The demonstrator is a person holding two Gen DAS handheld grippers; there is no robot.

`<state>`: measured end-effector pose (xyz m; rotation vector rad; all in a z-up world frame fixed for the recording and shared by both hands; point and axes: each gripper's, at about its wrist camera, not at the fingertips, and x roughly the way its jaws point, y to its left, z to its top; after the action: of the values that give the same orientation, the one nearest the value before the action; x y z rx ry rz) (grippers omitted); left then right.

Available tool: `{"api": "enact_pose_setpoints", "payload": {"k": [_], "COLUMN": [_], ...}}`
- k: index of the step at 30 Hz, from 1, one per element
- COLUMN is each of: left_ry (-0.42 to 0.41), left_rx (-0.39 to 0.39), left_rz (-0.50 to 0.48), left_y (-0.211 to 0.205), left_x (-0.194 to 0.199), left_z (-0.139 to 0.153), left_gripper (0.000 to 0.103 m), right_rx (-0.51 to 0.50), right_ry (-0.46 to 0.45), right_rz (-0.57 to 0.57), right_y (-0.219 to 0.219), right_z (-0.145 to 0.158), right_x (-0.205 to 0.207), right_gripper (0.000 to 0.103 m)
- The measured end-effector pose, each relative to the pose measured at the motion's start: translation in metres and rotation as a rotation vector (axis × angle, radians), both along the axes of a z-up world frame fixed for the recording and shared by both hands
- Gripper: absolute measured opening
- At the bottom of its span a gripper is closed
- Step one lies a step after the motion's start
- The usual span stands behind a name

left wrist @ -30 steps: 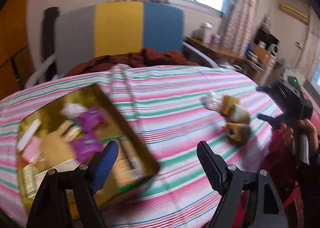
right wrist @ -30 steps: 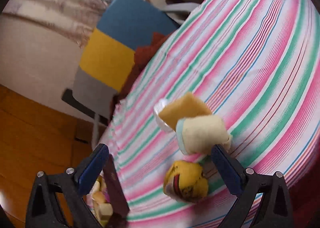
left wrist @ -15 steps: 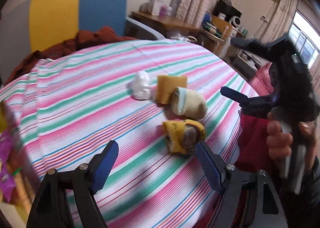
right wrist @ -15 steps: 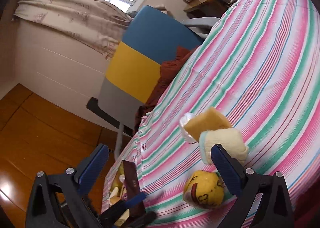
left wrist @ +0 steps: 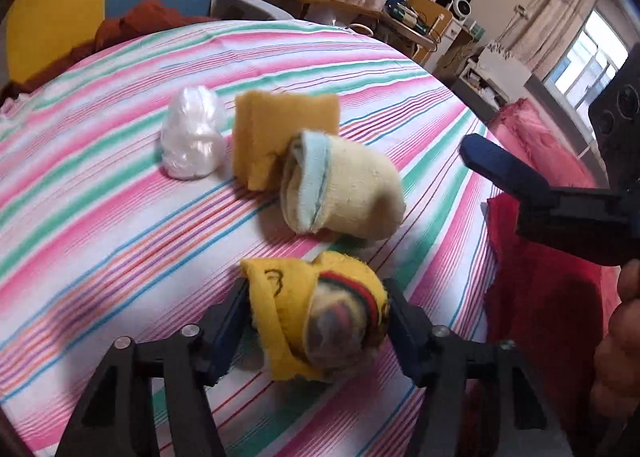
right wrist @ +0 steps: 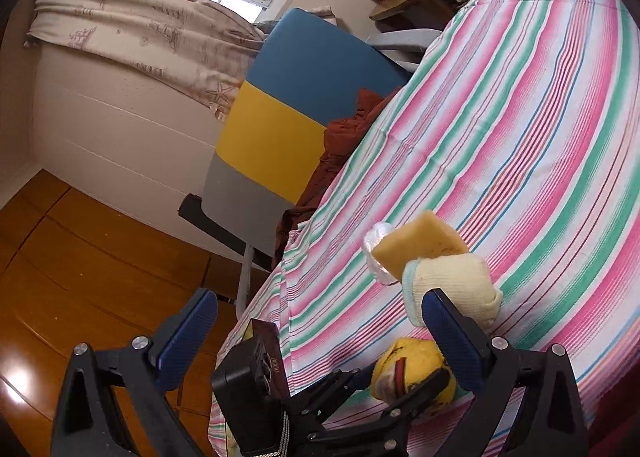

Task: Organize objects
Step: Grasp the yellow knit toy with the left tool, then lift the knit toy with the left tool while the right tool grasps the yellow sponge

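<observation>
1. Left gripper (left wrist: 316, 321) pinches the yellow sock (left wrist: 320, 313) near the table (left wrist: 120, 217) edge.
2. Right gripper (right wrist: 316, 337) is spread, empty.
3. The soft roll could squeeze out (shallow hold).

My left wrist view sits low and close over the striped tablecloth (left wrist: 120, 185), facing the desk wall. My right wrist view hangs higher, rolled sideways, facing the colour-block chair (right wrist: 280, 129). Both share the yellow rolled sock (left wrist: 316, 313) (right wrist: 416, 373) and cream sock (left wrist: 348, 193) (right wrist: 452, 285)
</observation>
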<state>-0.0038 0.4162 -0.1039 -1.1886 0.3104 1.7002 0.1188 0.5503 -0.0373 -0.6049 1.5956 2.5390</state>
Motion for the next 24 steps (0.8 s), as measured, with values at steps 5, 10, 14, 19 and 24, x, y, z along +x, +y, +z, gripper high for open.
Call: {"api": "enact_pose_setpoints", "payload": {"k": [5,10,14,19,24], "left_ry": [0.033,0.111,0.136,0.130,0.164], "left_rx": [0.031,0.043,0.060,0.106,0.135], "left_rz": [0.011,0.031,0.033,0.041,0.043], "left_y": [-0.035,-0.092,-0.121,-0.129,-0.127], "left_x": [-0.001,0.008,0.014,0.010,0.013], "left_z": [0.006,0.009,0.008,0.000,-0.004], "left_gripper": [0.050,0.050,0.050,0.050,0.051], "right_rx": [0.001,-0.004,0.099,0.325,0.461], "right_ry": [-0.058,-0.140,-0.330,-0.518,-0.642], "right_rz": [-0.015,-0.009,0.021,0.044,0.098], "right_y": [0.003,0.002,-0.002,-0.004,-0.007], "right_z": [-0.004,-0.010,-0.004,0.006,-0.017], "right_x": [-0.005,-0.012,-0.037,-0.085,-0.125], "right_gripper": [0.103,0.103,0.103,0.103,0.103]}}
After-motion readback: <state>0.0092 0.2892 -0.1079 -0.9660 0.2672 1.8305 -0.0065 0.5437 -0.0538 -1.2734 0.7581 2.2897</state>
